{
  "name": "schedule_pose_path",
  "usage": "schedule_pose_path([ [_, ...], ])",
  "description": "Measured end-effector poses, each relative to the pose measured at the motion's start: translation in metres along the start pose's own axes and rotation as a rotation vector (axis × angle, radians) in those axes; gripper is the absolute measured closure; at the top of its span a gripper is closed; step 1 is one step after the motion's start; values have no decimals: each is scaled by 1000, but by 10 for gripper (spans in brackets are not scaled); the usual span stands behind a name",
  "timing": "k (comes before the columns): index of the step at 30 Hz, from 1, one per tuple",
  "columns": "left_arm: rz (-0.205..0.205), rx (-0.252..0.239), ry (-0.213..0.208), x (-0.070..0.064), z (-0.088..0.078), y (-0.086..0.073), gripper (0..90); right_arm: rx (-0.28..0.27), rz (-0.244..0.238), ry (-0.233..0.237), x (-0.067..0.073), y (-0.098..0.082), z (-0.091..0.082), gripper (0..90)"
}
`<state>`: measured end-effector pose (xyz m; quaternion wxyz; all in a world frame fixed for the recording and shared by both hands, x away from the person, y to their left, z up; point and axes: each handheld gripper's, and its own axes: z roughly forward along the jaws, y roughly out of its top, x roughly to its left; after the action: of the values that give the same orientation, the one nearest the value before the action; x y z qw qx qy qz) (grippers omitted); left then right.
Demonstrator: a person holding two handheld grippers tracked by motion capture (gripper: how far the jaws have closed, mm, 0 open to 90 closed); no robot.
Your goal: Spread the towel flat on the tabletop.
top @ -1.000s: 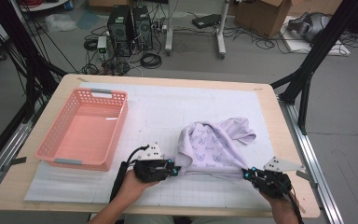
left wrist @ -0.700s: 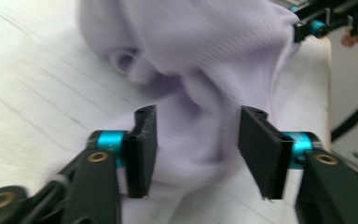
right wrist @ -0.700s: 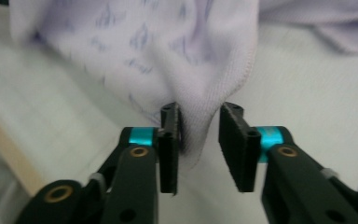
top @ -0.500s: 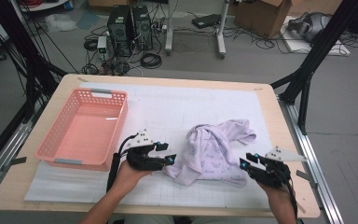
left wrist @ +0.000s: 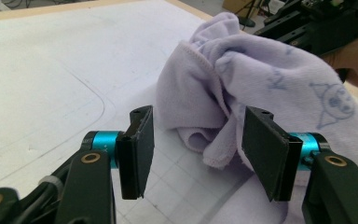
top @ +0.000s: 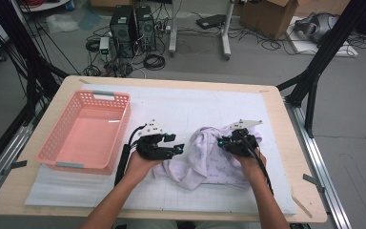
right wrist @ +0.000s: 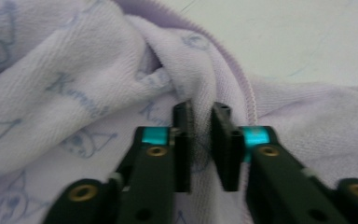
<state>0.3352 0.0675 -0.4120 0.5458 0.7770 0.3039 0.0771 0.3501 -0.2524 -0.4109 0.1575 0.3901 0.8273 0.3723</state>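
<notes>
On the white mat covering the table, a lilac towel printed with cartoon faces is lying bunched in a heap, near the front edge and right of centre. A person is working it with two handheld grippers. An empty pink basket is sitting well apart at the left.

The right gripper is resting on top of the heap, its jaws having just been closing, and in the right gripper view they are pinching a raised fold of towel between nearly meeting pads. The left gripper is hovering just beside the heap's left edge; its jaws are standing spread, having opened wider within the last second, with nothing pressed between them, though loose cloth is lying just ahead of them.

To do this well, the left gripper probably needs to slide forward and take a single hemmed edge, not a thick wad, while the right keeps its pinch firm so the cloth can be pulled out flat.

Compared with a second ago, the towel is now more crumpled and drawn inward; then it was lying spread wider. The right hand has moved from the table's right front corner in to the heap, and the left has edged slightly away from the front.
</notes>
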Motion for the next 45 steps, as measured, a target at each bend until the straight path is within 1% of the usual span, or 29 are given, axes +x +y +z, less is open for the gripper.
schedule_pose_path([
  [2, -1, -4, 1, 1, 0, 0, 438, -14, -10, 5, 2, -5, -10, 839],
  [5, -9, -13, 9, 2, 0, 1, 437, -40, -37, -8, 5, -17, -33, 839],
  [8, -4, -14, 2, -1, 3, 2, 437, -52, -53, -22, 8, -36, -57, 839],
  [9, -5, -12, -4, -1, 5, 3, 437, -47, -51, -27, 8, -43, -64, 839],
  [10, -5, -12, -4, -1, 5, 3, 437, -47, -51, -27, 8, -43, -64, 839],
  [11, -8, -13, -7, -2, 7, 4, 437, -43, -50, -35, 9, -50, -70, 838],
  [12, -8, -12, -10, -4, 10, 6, 433, -25, -51, -59, 10, -64, -83, 838],
  [14, 0, -19, -30, -10, 18, 11, 434, -16, -42, -67, 11, -76, -93, 837],
  [17, 15, -3, -51, -16, 28, 15, 435, -47, -9, -53, 12, -89, -107, 826],
  [18, 27, 4, -60, -19, 32, 17, 438, -56, -5, -55, 12, -91, -109, 805],
  [19, 49, 14, -75, -26, 40, 20, 441, -65, 4, -63, 13, -91, -110, 750],
  [20, 49, 14, -75, -26, 40, 20, 441, -73, 6, -73, 12, -91, -110, 685],
  [21, 57, 20, -81, -30, 44, 23, 441, -73, 6, -73, 12, -91, -110, 685],
  [22, 76, 17, -94, -34, 48, 25, 458, -101, 37, -101, 10, -92, -111, 644],
  [23, 106, 38, -105, -39, 54, 28, 462, -110, 44, -107, 9, -92, -112, 624],
  [24, 106, 38, -105, -39, 54, 28, 460, -122, 53, -120, 7, -92, -112, 616],
  [25, 114, 62, -114, -43, 63, 29, 452, -130, 58, -126, 5, -91, -113, 614],
  [26, 114, 62, -114, -43, 63, 29, 438, -130, 58, -126, 5, -91, -113, 614],
  [28, 126, 112, -109, -44, 76, 25, 424, -140, 54, -142, 2, -88, -112, 605],
  [29, 126, 112, -109, -44, 76, 25, 417, -142, 53, -146, 2, -88, -112, 602],
  [30, 130, 148, -101, -43, 85, 22, 417, -145, 58, -146, 1, -87, -111, 601],
  [32, 127, 154, -100, -42, 87, 20, 420, -147, 56, -147, 0, -87, -111, 601],
  [34, 138, 178, -87, -39, 94, 17, 508, -143, 63, -142, -1, -88, -108, 602],
  [35, 138, 178, -87, -39, 94, 17, 575, -143, 63, -142, -1, -88, -108, 602],
  [36, 142, 182, -83, -39, 95, 17, 575, -140, 63, -142, -1, -88, -108, 602],
  [37, 149, 180, -83, -39, 96, 16, 689, -141, 63, -143, -1, -88, -108, 601],
  [38, 161, 175, -71, -39, 95, 16, 845, -144, 63, -142, -1, -88, -107, 602],
  [44, 141, 100, -34, -31, 87, 22, 862, -146, 72, -137, -2, -83, -103, 607],
  [45, 121, 73, -2, -24, 79, 25, 863, -147, 66, -132, -2, -82, -102, 608],
])
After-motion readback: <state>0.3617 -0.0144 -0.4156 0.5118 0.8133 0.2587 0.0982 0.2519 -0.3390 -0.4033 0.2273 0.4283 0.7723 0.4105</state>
